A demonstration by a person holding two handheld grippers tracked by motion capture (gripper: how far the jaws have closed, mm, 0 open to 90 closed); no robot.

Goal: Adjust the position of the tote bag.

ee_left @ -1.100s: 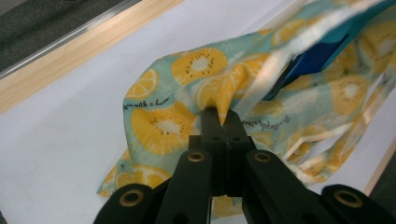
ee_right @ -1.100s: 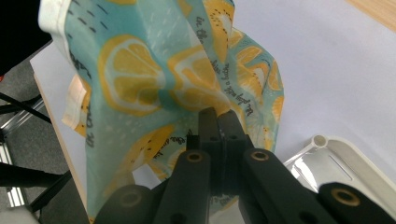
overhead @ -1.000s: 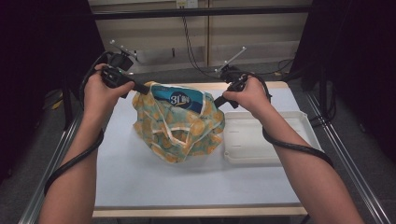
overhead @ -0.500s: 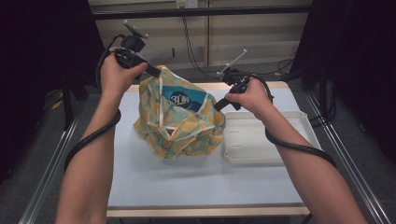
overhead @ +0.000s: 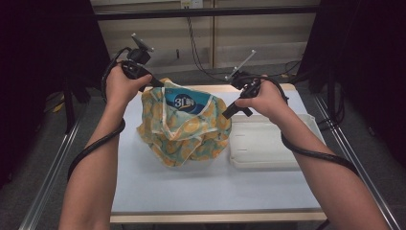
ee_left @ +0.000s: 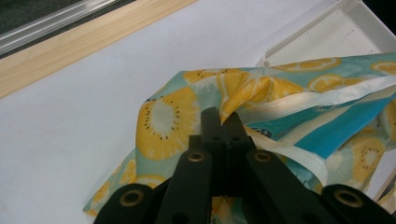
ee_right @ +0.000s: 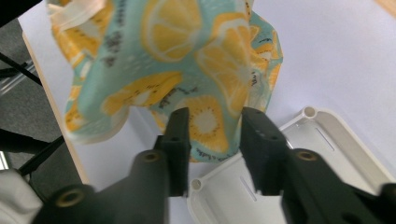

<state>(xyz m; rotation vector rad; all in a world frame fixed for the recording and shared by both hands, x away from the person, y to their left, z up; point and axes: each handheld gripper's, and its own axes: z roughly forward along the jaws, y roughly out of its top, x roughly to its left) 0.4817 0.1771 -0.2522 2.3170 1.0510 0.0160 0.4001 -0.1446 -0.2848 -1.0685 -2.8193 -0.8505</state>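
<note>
White table [overhead: 191, 187] bears a crumpled lemon-print bag [overhead: 184, 124]; left gripper [overhead: 158, 84] pinches its 11 o'clock edge, right gripper [overhead: 225, 114], at 3 o'clock, has just been opening, jaws apart.

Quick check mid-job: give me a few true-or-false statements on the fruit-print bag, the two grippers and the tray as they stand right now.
1. The left gripper is shut on the fruit-print bag. True.
2. The right gripper is clamped on the bag. False: its jaws have just been opening and stand apart, with the bag beyond them.
3. The white tray lies at the right side of the bag in the high view. True.
4. The bag lies inside the tray. False: it sits on the white table beside the tray.
5. The bag is printed with citrus and kiwi slices. True.
</note>
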